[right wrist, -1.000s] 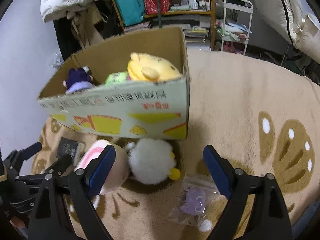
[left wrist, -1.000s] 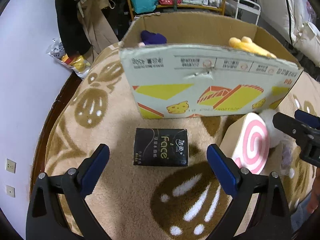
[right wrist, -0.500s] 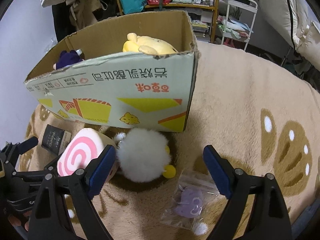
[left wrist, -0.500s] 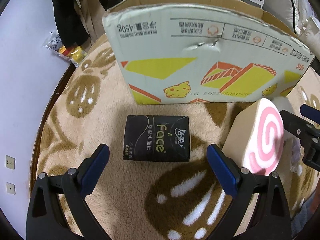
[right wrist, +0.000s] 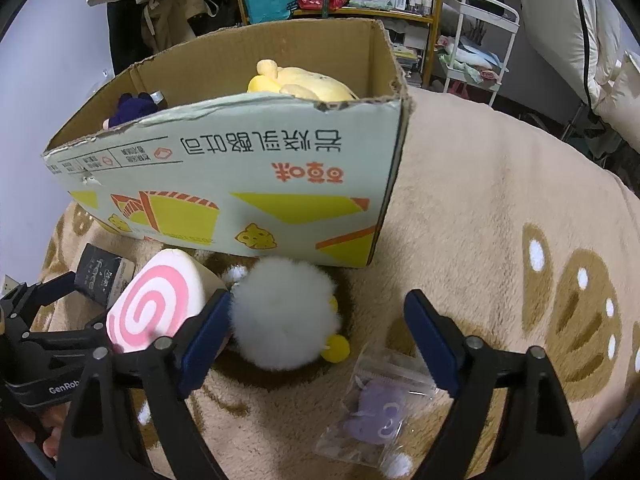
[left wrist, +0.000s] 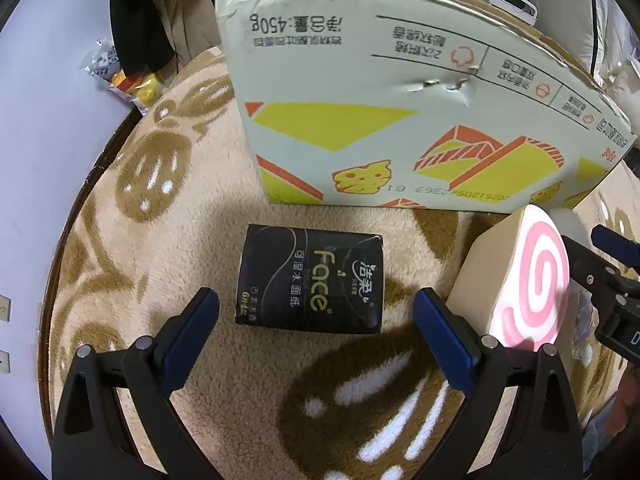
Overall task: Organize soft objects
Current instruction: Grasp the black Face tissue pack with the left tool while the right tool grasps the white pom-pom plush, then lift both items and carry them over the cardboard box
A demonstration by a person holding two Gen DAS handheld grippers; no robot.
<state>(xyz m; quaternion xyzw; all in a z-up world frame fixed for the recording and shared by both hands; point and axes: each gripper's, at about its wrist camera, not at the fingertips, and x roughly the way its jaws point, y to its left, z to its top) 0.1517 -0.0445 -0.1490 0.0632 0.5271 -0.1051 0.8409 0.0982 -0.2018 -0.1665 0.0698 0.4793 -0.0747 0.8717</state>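
Here, on a tan plush blanket with brown paw-print shapes (left wrist: 248, 384), two hand-held grippers close in on the soft things not yet boxed. The left gripper (left wrist: 316, 334), its blue-padded jaws wide apart and empty, hangs over a black soft pack of facial tissues (left wrist: 310, 278) lying flat just in front of the pale green printed cardboard box (left wrist: 400, 128). The pack sits between and slightly beyond the fingertips, untouched. The right gripper (right wrist: 316, 334), jaws likewise apart after just easing in a little, holds nothing. A fluffy white pompom toy with yellow feet (right wrist: 284, 314) lies between its fingers, close against the left one, and a small purple plush in a clear plastic bag (right wrist: 374, 416) rests nearer the camera. A cream-and-pink swirl roll-cake cushion (right wrist: 154, 306) stands on its side between pack and pompom.

A yellow plush (right wrist: 300, 84) and a dark purple plush (right wrist: 132, 108) already lie in the box, so the sorting looks partly done. The step in hand appears to be the reach to pick up. Next, each gripper would need to sink until its pads flank its object, squeeze gently, then lift over the box's front wall.
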